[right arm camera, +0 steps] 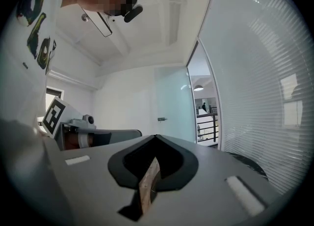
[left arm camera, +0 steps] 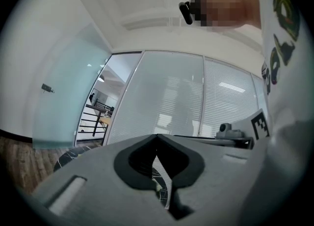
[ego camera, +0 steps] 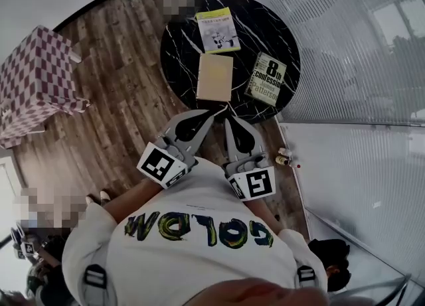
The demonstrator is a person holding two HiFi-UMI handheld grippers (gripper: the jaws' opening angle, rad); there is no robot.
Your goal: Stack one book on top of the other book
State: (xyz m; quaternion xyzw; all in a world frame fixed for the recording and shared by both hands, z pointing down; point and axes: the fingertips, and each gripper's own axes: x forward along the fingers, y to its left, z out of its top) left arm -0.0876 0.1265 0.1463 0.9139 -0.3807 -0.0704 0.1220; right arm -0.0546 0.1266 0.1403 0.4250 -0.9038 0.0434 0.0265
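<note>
Three books lie on a round black marble table [ego camera: 265,22]. A yellow-green book [ego camera: 218,30] is at the far side, a plain tan book [ego camera: 215,77] is in the middle, and a dark green book with white lettering [ego camera: 267,79] is to the right. My left gripper [ego camera: 214,111] and right gripper [ego camera: 228,112] sit side by side at the table's near edge, just short of the tan book and pointing level. Both are shut and hold nothing. The left gripper view shows my left gripper [left arm camera: 157,137] with its jaws together, and my right gripper [right arm camera: 157,137] stands the same in the right gripper view.
A pink and white checkered block [ego camera: 36,79] stands on the wooden floor [ego camera: 119,119] to the left. A glass wall with blinds [ego camera: 358,52] runs along the right of the table. Small bottles [ego camera: 287,160] stand on the floor by that wall.
</note>
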